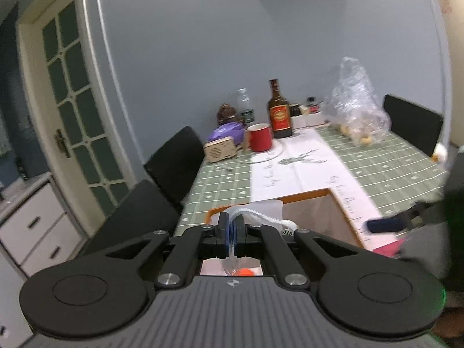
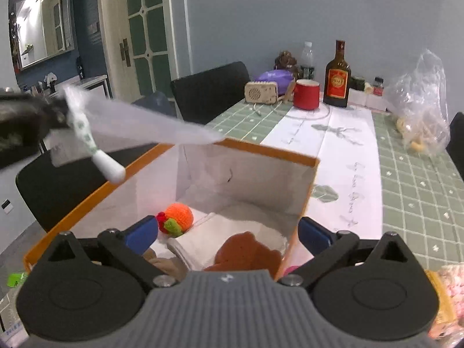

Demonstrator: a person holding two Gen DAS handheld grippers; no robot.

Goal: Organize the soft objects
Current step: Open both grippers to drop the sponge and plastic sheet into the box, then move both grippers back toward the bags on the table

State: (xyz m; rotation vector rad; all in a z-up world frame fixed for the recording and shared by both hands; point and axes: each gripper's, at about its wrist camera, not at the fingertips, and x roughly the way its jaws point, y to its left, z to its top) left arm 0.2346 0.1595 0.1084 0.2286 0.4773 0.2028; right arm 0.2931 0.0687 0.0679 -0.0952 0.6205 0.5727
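One box (image 2: 255, 156): one orange knit ball (image 2: 178, 216), one brown piece (image 2: 246, 250); left gripper (image 1: 231, 227) clamps clear packet (image 2: 95, 129); right gripper (image 2: 227, 233) wide

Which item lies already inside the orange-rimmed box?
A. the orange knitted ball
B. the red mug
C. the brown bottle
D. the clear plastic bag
A: the orange knitted ball rests on the floor of the orange-rimmed box, beside a folded white cloth.

We see our left gripper (image 1: 231, 226) clamped on a clear bag (image 1: 255, 213), above an orange-rimmed box (image 1: 304, 195) on the table (image 1: 406, 159).
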